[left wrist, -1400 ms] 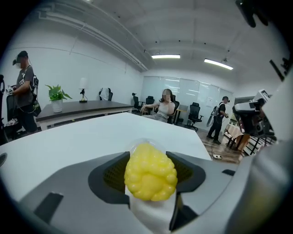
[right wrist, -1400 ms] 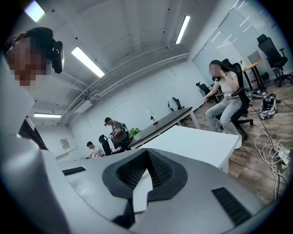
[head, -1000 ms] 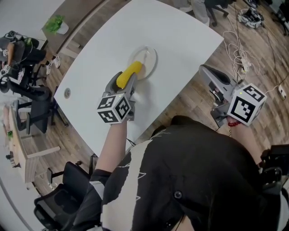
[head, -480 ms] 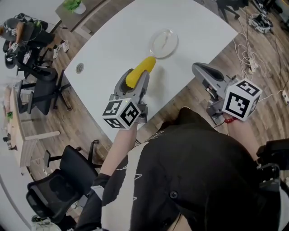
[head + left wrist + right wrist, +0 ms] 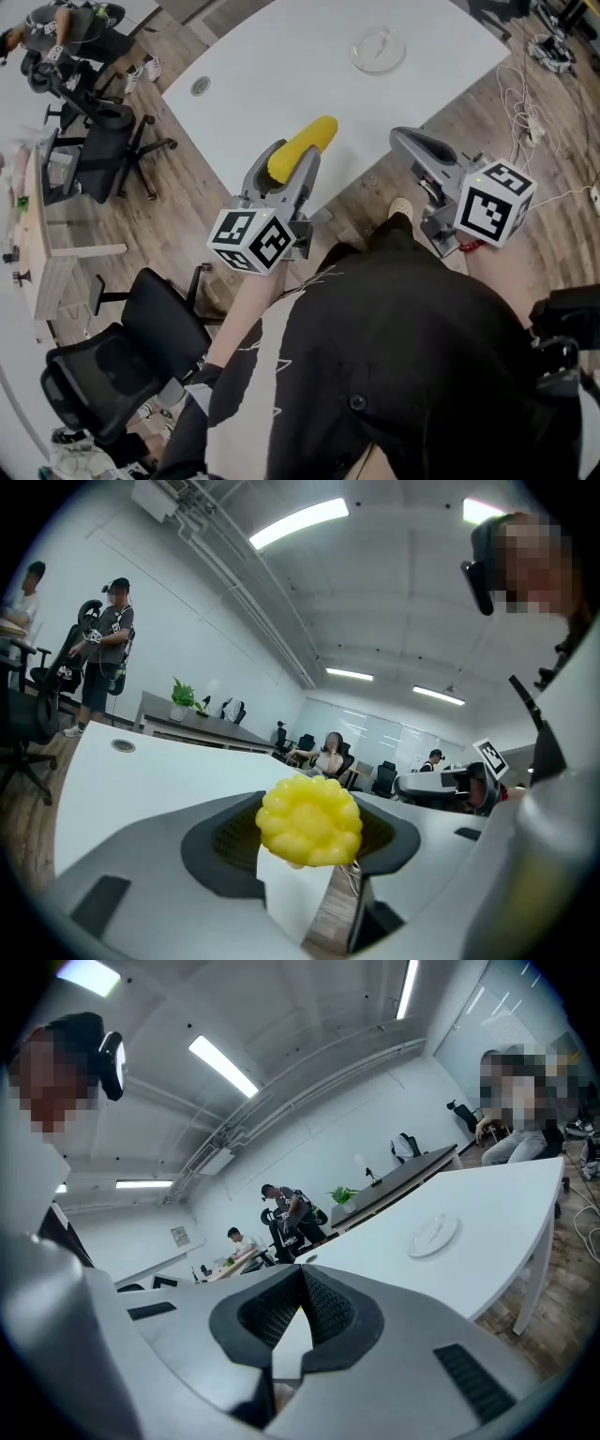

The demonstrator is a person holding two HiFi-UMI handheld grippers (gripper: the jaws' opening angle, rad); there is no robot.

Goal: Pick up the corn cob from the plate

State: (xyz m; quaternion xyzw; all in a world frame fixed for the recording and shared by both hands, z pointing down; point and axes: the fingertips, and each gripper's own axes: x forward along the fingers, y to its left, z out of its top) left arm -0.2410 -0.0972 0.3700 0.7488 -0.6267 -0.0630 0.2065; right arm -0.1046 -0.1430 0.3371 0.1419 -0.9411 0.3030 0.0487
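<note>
The yellow corn cob (image 5: 304,147) is clamped lengthwise between the jaws of my left gripper (image 5: 289,173), held in the air over the near edge of the white table (image 5: 281,56). In the left gripper view the corn cob's knobbly end (image 5: 309,820) fills the gap of the left gripper (image 5: 309,850). The clear plate (image 5: 379,49) lies bare far back on the table. My right gripper (image 5: 401,139) hangs off the table's near edge, over the wood floor. The right gripper (image 5: 300,1312) has its pads together with nothing between them, and the plate (image 5: 434,1235) shows beyond.
Black office chairs (image 5: 103,141) stand at the left, and another chair (image 5: 122,375) is close beside me. Cables (image 5: 525,103) trail over the wood floor at the right. A round grommet (image 5: 200,86) sits in the tabletop. People (image 5: 103,658) stand and sit further off.
The corn cob has come off the plate in my left gripper. Both grippers have drawn back from the table toward my body, and the plate is now far off.
</note>
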